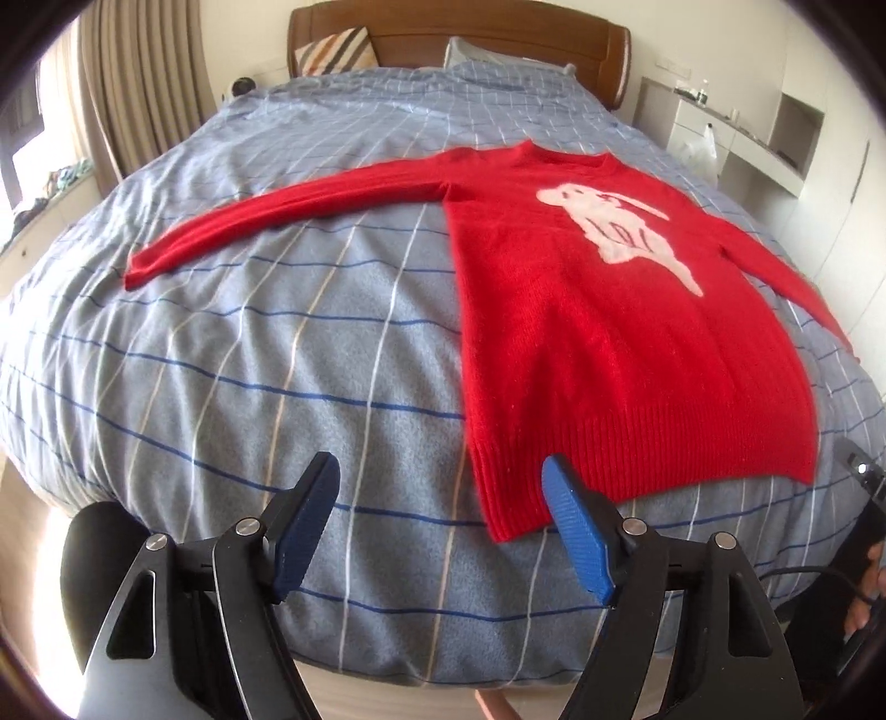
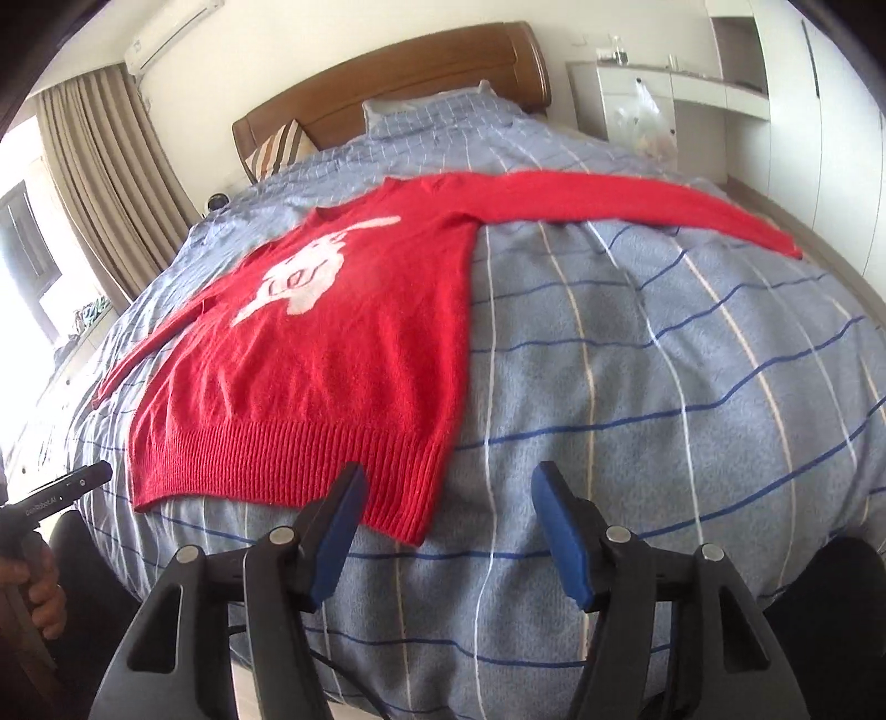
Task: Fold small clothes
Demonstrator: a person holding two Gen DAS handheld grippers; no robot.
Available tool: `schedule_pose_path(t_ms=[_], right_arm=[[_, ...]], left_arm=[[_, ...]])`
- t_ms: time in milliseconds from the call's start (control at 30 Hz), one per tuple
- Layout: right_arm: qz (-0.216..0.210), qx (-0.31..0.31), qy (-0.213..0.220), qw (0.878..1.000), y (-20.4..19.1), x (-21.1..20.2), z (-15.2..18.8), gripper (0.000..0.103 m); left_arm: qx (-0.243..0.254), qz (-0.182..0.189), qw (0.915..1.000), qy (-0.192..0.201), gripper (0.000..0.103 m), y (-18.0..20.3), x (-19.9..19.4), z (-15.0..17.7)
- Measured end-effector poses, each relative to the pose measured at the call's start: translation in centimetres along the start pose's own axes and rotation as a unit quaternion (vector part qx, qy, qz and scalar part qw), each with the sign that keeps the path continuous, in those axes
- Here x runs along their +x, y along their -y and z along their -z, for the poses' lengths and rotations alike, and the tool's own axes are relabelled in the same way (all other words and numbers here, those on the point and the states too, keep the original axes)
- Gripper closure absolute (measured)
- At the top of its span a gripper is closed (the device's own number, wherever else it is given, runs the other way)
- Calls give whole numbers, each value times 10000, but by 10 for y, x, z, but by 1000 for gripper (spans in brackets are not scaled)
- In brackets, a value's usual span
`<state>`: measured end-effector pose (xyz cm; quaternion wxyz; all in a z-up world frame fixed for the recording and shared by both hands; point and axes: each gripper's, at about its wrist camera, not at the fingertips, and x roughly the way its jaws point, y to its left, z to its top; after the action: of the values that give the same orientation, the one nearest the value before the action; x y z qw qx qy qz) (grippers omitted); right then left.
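Note:
A small red knitted sweater (image 1: 598,332) with a white animal figure on the chest lies flat and face up on the bed, both sleeves spread out sideways. My left gripper (image 1: 440,487) is open above the sweater's near left hem corner, and nothing sits between its blue pads. In the right wrist view the same sweater (image 2: 332,360) lies to the left. My right gripper (image 2: 448,493) is open over the near right hem corner, its left pad just over the ribbed hem, holding nothing.
The bed has a blue-grey checked cover (image 1: 249,360) and a wooden headboard (image 1: 443,27) with pillows. Curtains (image 1: 138,83) hang on the left. White cabinets and a shelf (image 1: 764,138) stand on the right. A person's hand (image 2: 33,576) holds the other gripper's handle.

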<state>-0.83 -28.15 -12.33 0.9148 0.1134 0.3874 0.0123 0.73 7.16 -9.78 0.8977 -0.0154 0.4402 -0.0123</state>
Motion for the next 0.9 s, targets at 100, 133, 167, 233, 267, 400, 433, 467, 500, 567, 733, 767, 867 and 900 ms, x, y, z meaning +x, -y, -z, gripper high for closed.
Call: schedule_pose_path(t_ms=[100,133,167,233,267,400,433,467,500,567,733,767,867,900], right_arm=[[104,-128,139,9998,-5,-5,-1,41],[131,-147,168,9997,-6,-6,-1,41],[150,-154,193,9996,-7,-6,-1,41],[195,-139,235,9994,-6,-7,-1,41],[208,-116,246,9994,-5,-8,-1,41],[229,-35,254,9994,0,-8,0,41],[226,-23,255,9994,0,-8,0,41],[218,-7,254,9994,1,-8,-1,41],[191,23,247,9995,2,-8,-2,41],[75,90,233,9997,7,-8,-7,41],[22,644,502,9967,56,-13,-46,41],[-14,857,586,9946,72,-14,-56,41],[-194,1829,830,9794,135,-15,-81,41],[-316,2255,864,9699,158,-13,-89,41]], left_arm=[[15,-181,9998,44,25,0,3,-5],[15,-235,9997,60,25,0,4,-6],[15,-282,9996,80,25,-1,5,-7],[15,-379,9992,114,22,-2,6,-9],[14,-422,9990,128,22,-2,7,-9],[59,-532,9984,186,20,-3,9,-13],[80,-565,9981,224,16,-4,9,-15],[98,-632,9975,285,11,-6,11,-19],[96,-735,9966,370,8,-9,13,-23],[-1,-987,9935,572,5,-19,20,-35],[-445,-1084,9898,807,5,-46,47,-67],[-500,-1097,9895,796,5,-49,53,-69],[-601,-1171,9894,613,5,-58,69,-68],[-643,-1159,9895,573,5,-60,72,-65]])
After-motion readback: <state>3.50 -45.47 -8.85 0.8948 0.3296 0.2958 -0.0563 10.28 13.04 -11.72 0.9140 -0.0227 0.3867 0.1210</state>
